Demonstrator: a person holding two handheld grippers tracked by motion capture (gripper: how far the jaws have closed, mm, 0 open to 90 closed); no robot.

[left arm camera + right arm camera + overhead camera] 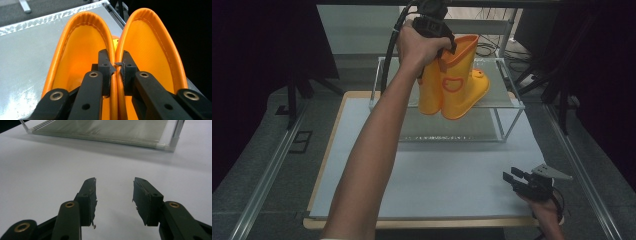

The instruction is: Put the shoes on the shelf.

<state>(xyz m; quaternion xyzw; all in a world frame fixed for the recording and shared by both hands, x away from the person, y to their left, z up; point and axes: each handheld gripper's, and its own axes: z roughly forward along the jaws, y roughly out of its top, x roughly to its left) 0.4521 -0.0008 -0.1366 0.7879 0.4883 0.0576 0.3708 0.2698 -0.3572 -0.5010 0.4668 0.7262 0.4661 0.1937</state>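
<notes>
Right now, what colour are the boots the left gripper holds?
Orange-yellow boots with darker orange rims; the left gripper view shows it best.

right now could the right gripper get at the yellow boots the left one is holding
Probably yes, with a long reach. The right gripper rests near the table's front edge, fingers apart and empty, with bare surface between it and the boots held by the left gripper above the clear rack.

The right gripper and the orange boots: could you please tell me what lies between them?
In the high view, bare white table mat and the front edge of the shelf rack lie between the right gripper and the boots.
</notes>
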